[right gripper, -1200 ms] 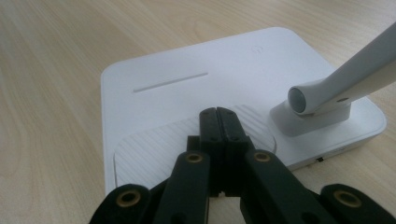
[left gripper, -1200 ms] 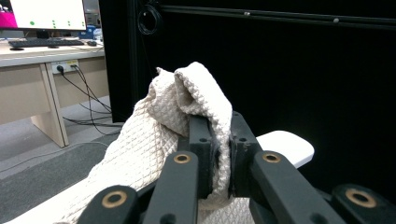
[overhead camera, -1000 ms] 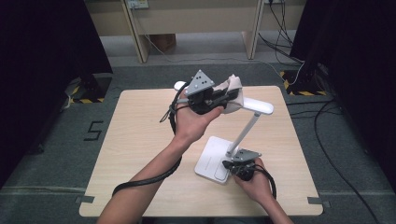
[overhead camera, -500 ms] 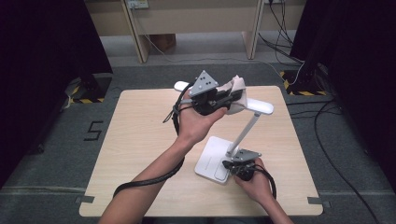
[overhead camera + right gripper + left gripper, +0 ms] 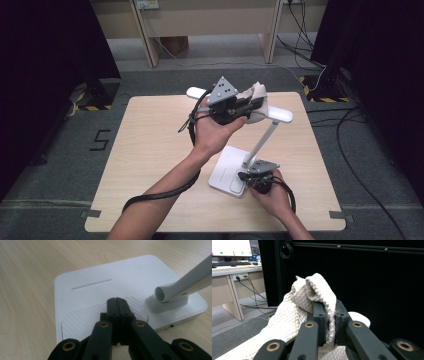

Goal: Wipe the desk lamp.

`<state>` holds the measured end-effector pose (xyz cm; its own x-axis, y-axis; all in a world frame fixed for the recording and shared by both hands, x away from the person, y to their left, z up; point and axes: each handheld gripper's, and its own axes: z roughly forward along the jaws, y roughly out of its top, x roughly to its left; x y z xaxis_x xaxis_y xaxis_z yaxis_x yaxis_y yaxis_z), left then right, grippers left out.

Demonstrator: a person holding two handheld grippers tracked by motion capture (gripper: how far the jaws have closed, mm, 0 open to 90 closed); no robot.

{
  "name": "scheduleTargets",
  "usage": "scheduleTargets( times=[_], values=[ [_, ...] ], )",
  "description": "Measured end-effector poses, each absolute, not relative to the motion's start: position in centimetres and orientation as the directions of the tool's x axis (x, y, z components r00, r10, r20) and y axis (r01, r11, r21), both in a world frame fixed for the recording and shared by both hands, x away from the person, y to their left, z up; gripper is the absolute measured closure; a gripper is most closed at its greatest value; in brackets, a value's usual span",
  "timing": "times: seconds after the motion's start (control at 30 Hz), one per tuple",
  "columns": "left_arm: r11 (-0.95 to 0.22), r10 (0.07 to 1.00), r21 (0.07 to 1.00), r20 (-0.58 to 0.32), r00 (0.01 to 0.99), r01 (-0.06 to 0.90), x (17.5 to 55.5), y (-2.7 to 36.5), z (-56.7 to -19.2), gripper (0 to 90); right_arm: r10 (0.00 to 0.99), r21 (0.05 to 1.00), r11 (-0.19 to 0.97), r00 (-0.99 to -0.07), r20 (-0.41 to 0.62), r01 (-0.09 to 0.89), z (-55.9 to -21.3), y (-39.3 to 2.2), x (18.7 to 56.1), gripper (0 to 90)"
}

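Observation:
A white desk lamp stands on the wooden table [image 5: 150,150], with a flat base [image 5: 225,172], a slanted arm [image 5: 261,142] and a long head [image 5: 281,115]. My left gripper [image 5: 248,105] is raised at the lamp head and shut on a white quilted cloth [image 5: 256,94] that lies against the head. In the left gripper view the cloth [image 5: 294,315] is pinched between the jaws of the left gripper [image 5: 330,308], and the lamp head [image 5: 360,318] sits just behind. My right gripper [image 5: 116,301] is shut with nothing in it, its tips over the ribbed pad of the base [image 5: 100,277], beside the arm's foot [image 5: 167,298].
Black curtains stand at both sides of the table. Desk legs [image 5: 147,35], cables [image 5: 300,20] and a cardboard box [image 5: 175,45] are on the floor beyond the far edge. The table's left half is bare wood. Each gripper's cable trails toward the person.
The left gripper and the cloth have shifted only slightly along the lamp head. The right gripper has stayed on the base.

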<state>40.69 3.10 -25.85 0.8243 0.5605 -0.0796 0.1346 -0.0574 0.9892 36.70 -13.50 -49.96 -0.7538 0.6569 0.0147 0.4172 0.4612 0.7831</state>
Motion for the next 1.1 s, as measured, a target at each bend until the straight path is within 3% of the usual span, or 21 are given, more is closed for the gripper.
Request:
scheduleTargets(
  times=[1.1],
  values=[
    [-0.071,0.532,0.989,-0.072,0.844,0.13,40.1,1.0,-25.8,83.0,0.654,0.784,0.464,-0.756,0.01,0.413,-50.0,-13.5,36.7,90.0]
  ],
)
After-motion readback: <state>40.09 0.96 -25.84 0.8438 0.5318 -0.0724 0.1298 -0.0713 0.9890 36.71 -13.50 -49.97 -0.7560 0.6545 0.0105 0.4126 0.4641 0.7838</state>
